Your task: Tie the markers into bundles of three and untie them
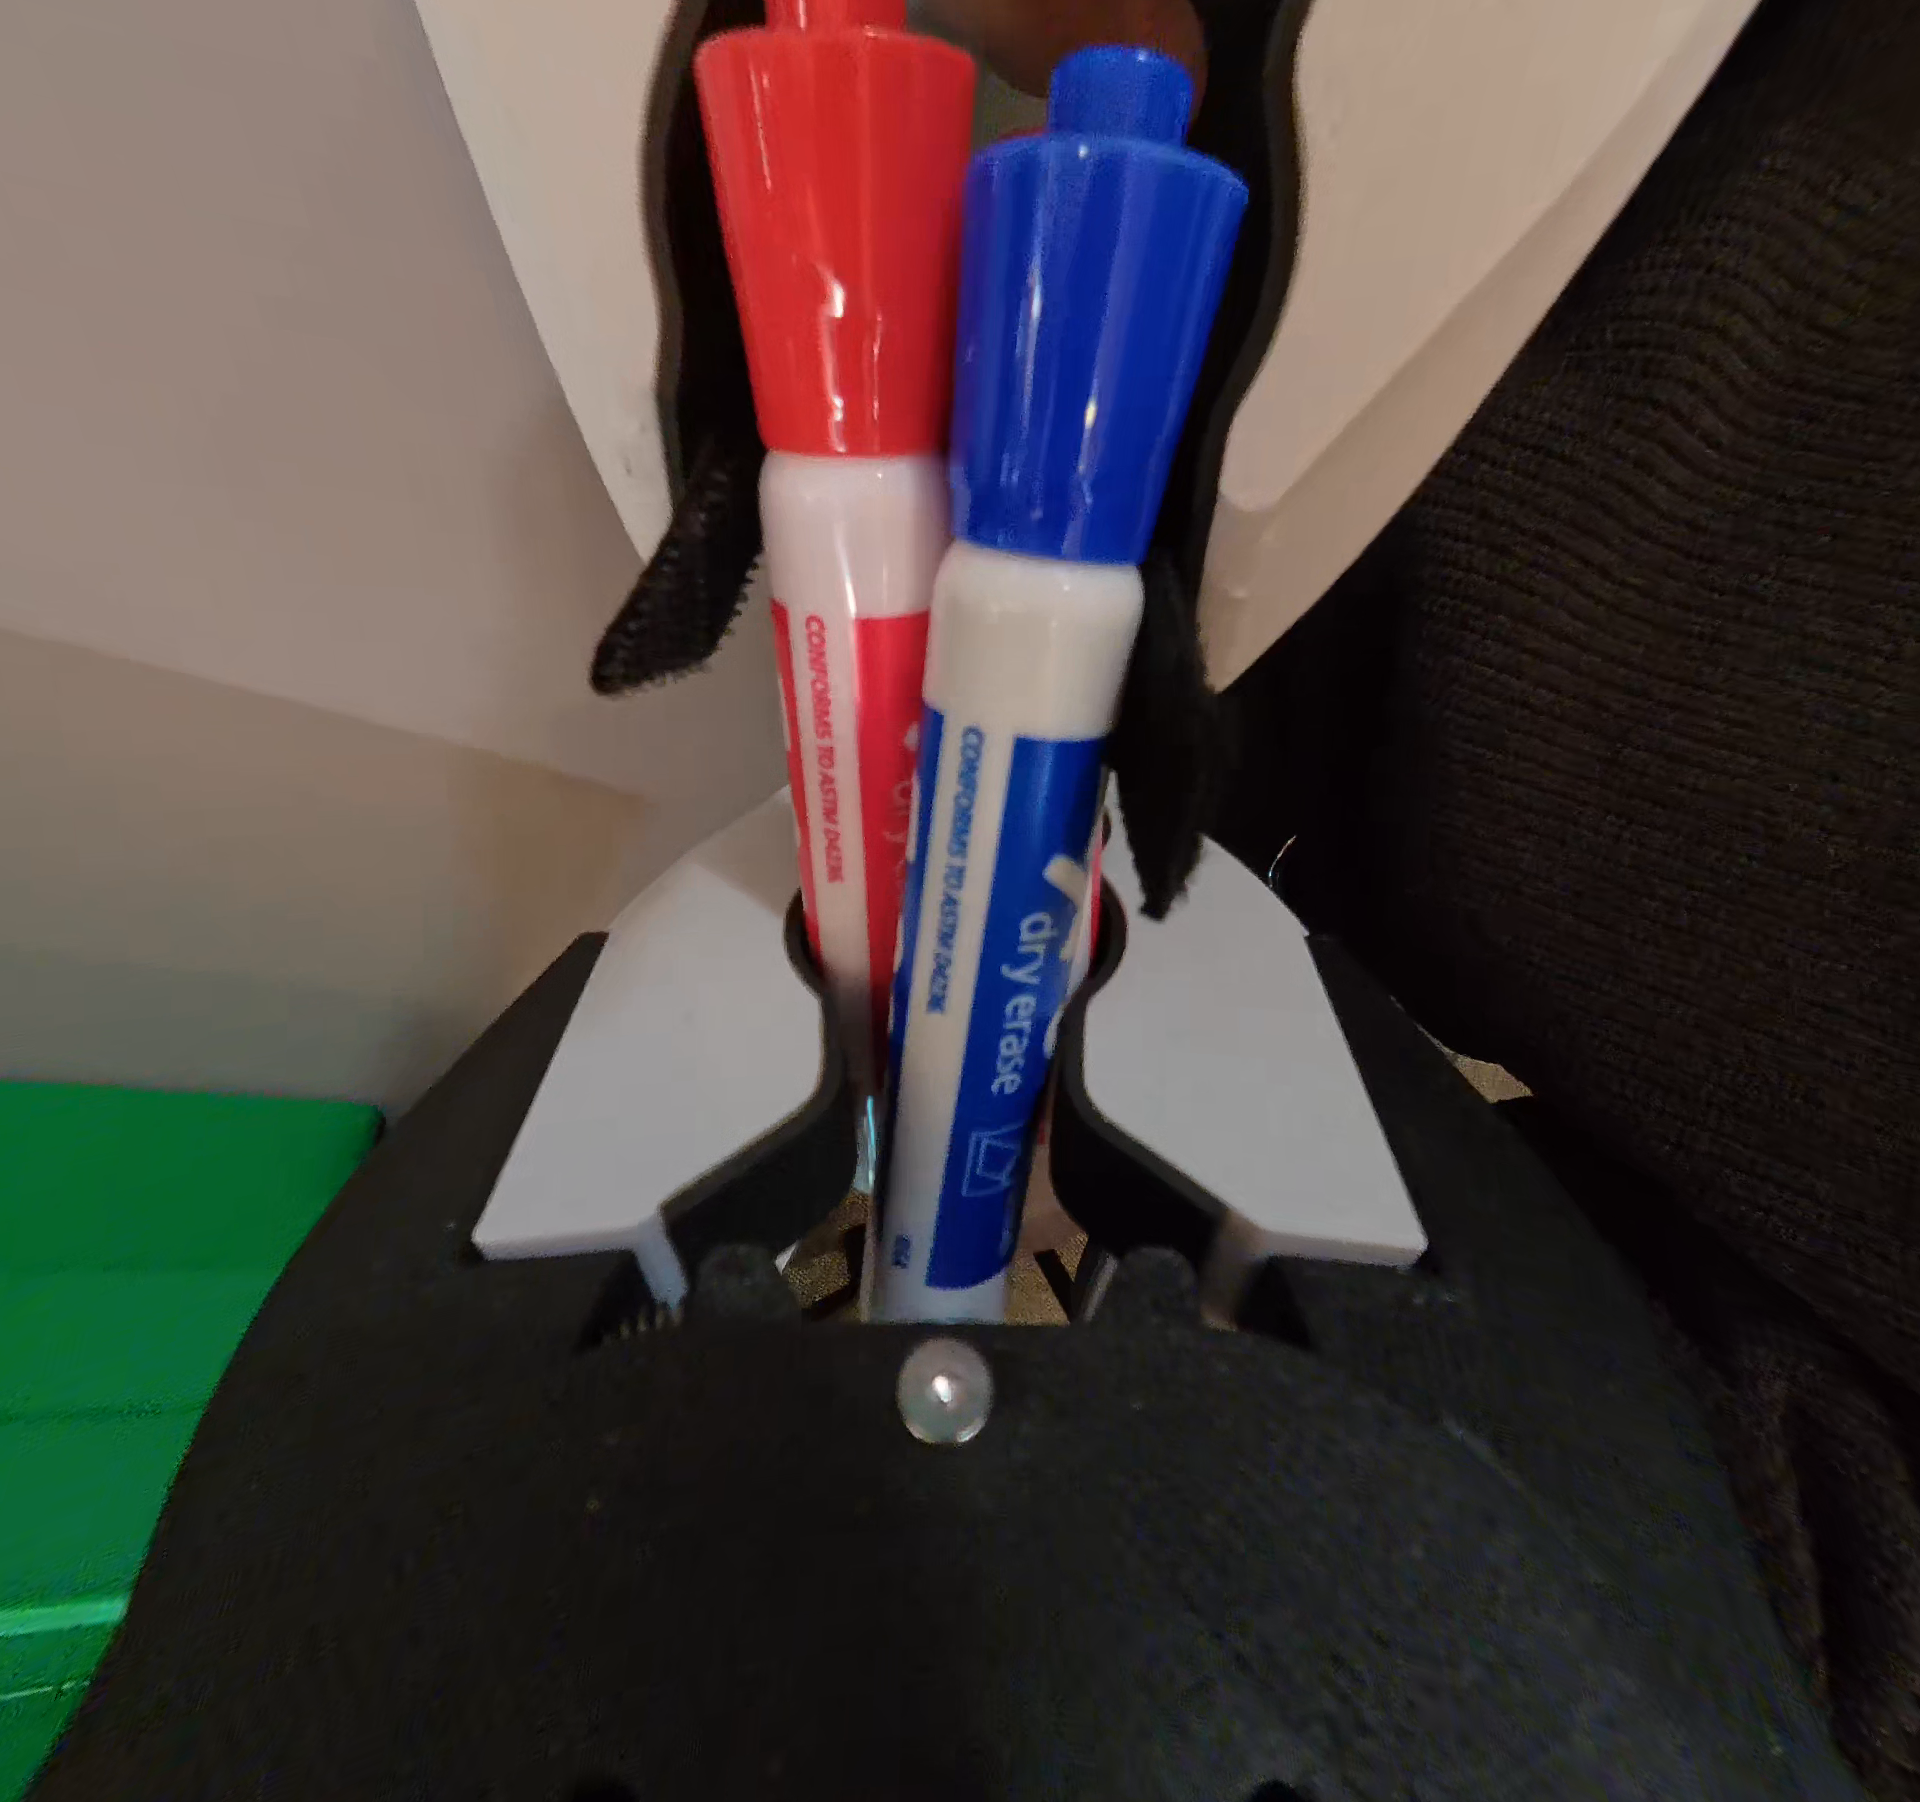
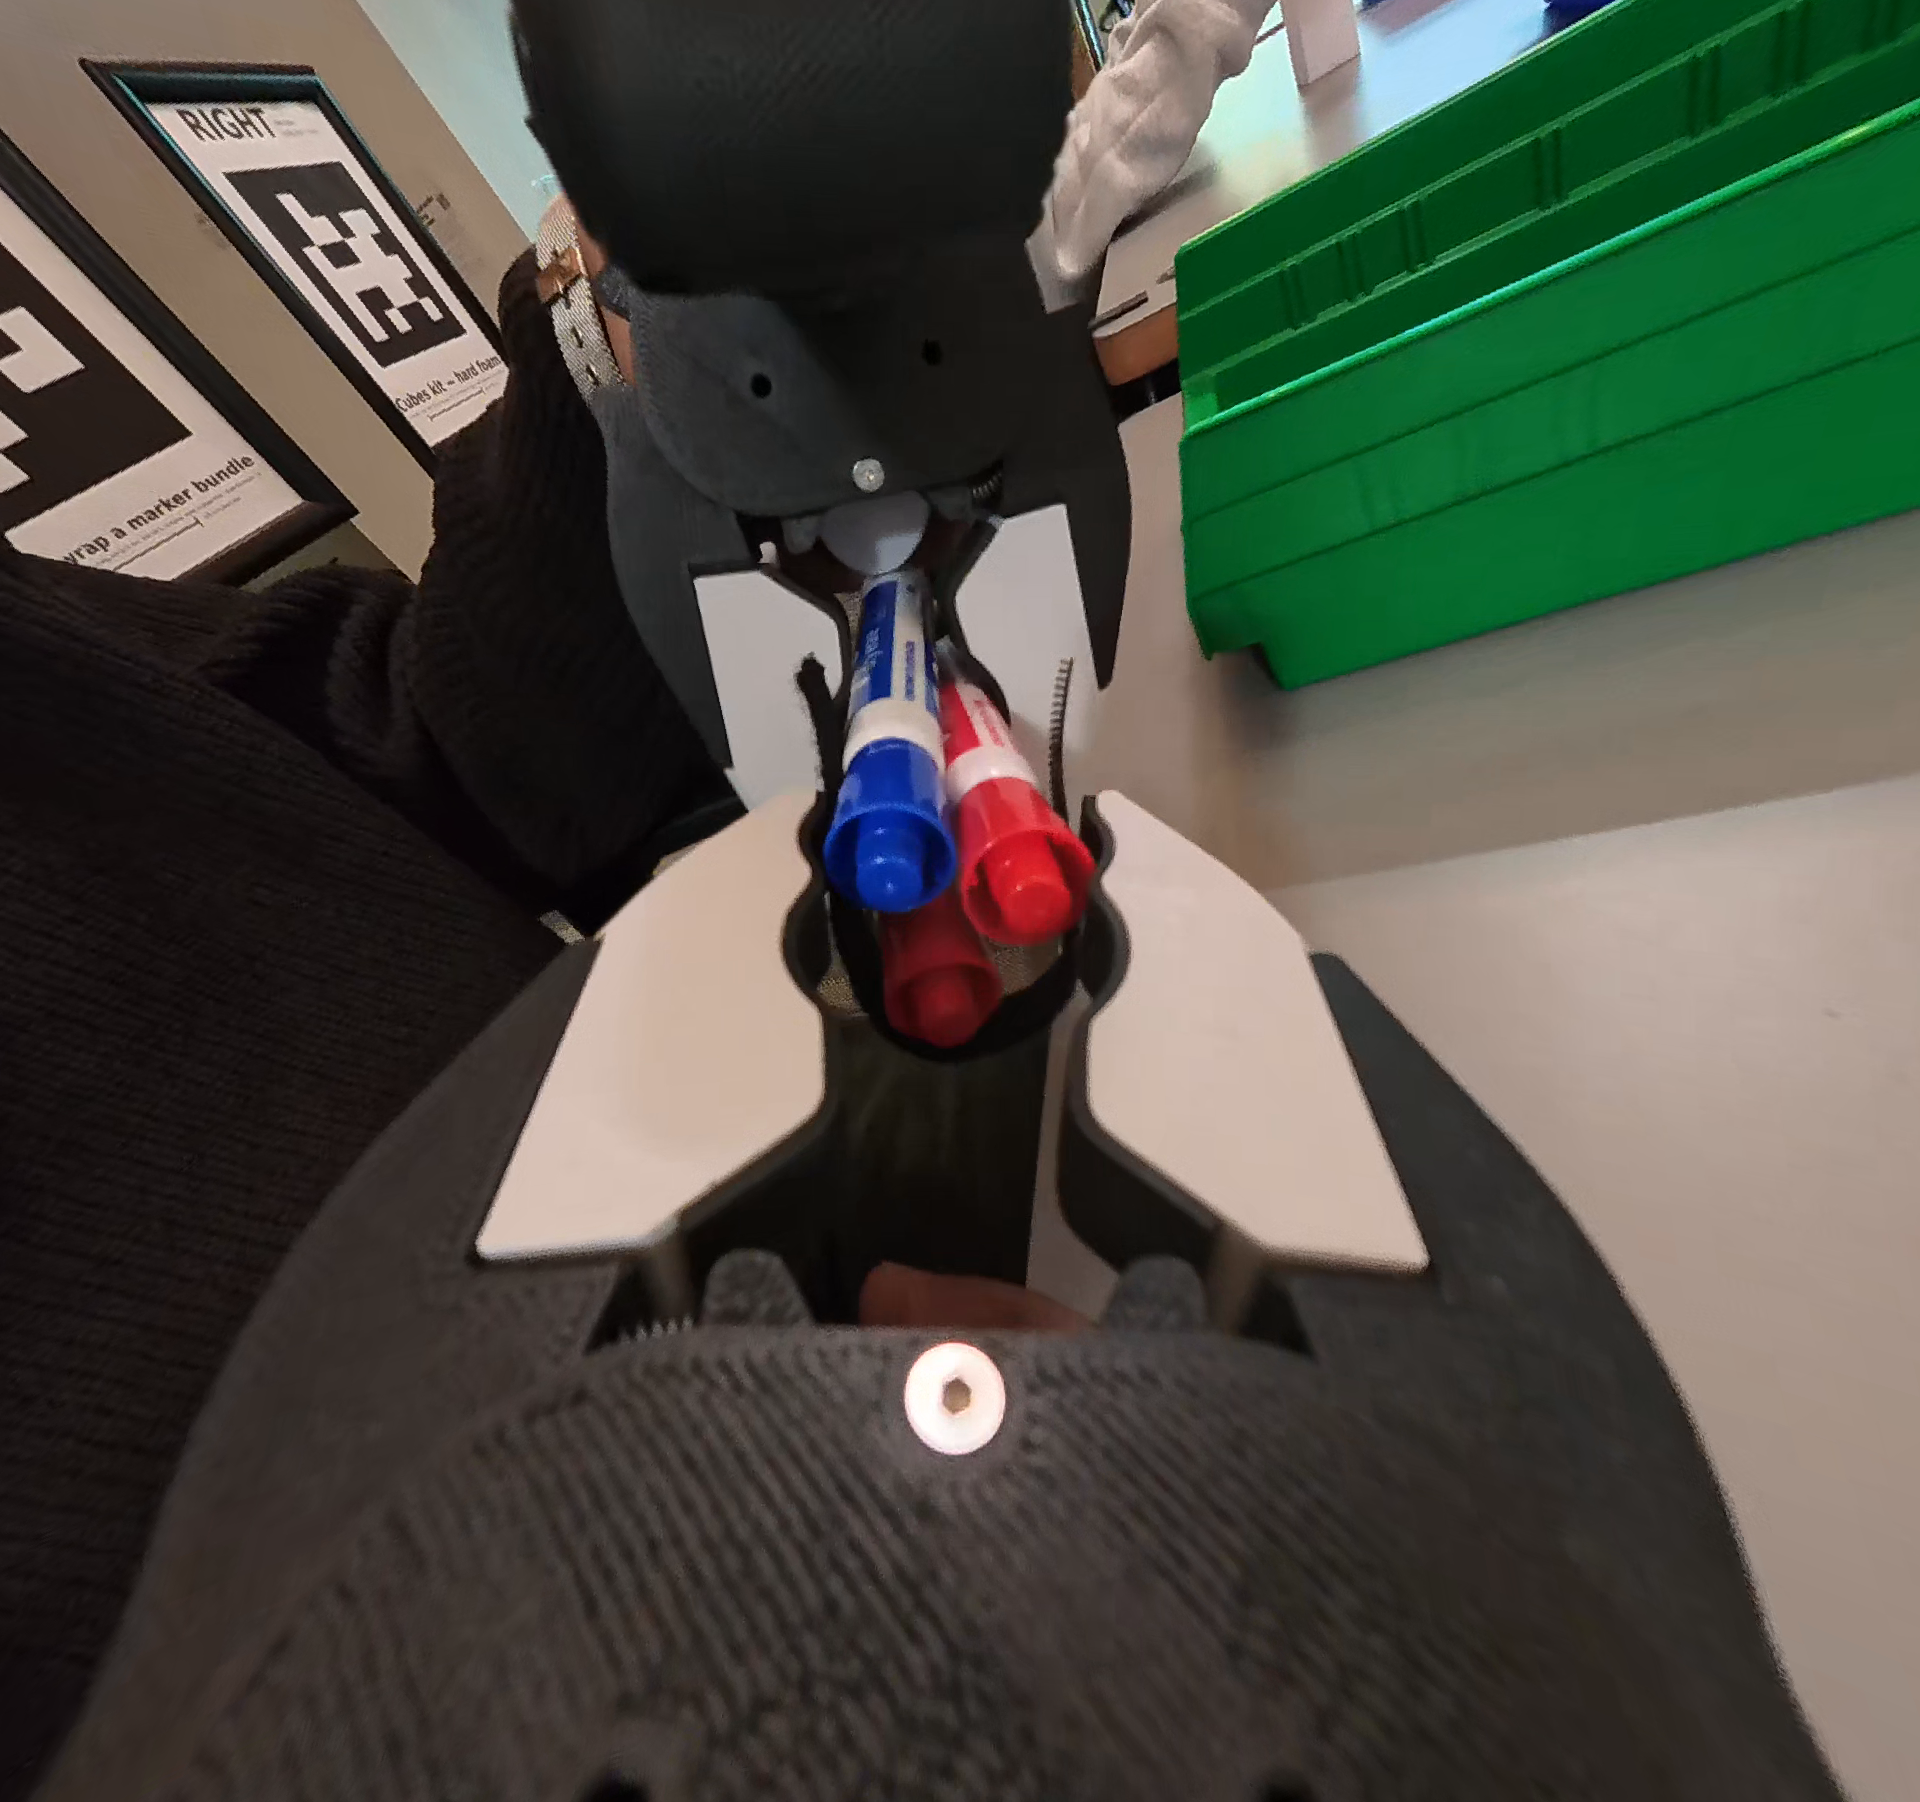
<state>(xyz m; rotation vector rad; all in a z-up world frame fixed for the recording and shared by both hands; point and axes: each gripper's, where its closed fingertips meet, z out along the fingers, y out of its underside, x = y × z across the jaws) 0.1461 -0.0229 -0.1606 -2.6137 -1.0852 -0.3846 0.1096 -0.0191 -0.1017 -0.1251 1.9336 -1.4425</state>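
My left gripper [image 1: 951,879] is shut on a bundle of dry-erase markers that point away from it. A red marker [image 1: 831,298] and a blue marker [image 1: 1091,350] show, caps forward. My right gripper [image 2: 951,848] faces it and is closed around the cap ends: a blue cap [image 2: 888,817], a red cap [image 2: 1013,848] and a second red cap [image 2: 940,983] sit in its notch. A black hook-and-loop strap [image 2: 816,703] loops under the caps inside the right jaws. Its loose ends [image 1: 670,609] hang out on both sides. The left gripper [image 2: 904,703] shows opposite.
Green plastic bins [image 2: 1558,350] stand stacked on the grey table [image 2: 1558,1025] to the right; a green bin also shows in the left wrist view [image 1: 156,1337]. Framed black-and-white pattern signs [image 2: 332,235] lean at the left. A black sleeve [image 2: 312,817] is close by. A white-sleeved arm [image 2: 1153,90] rests far back. One gripper's finger ends stand about 7 cm off the other's.
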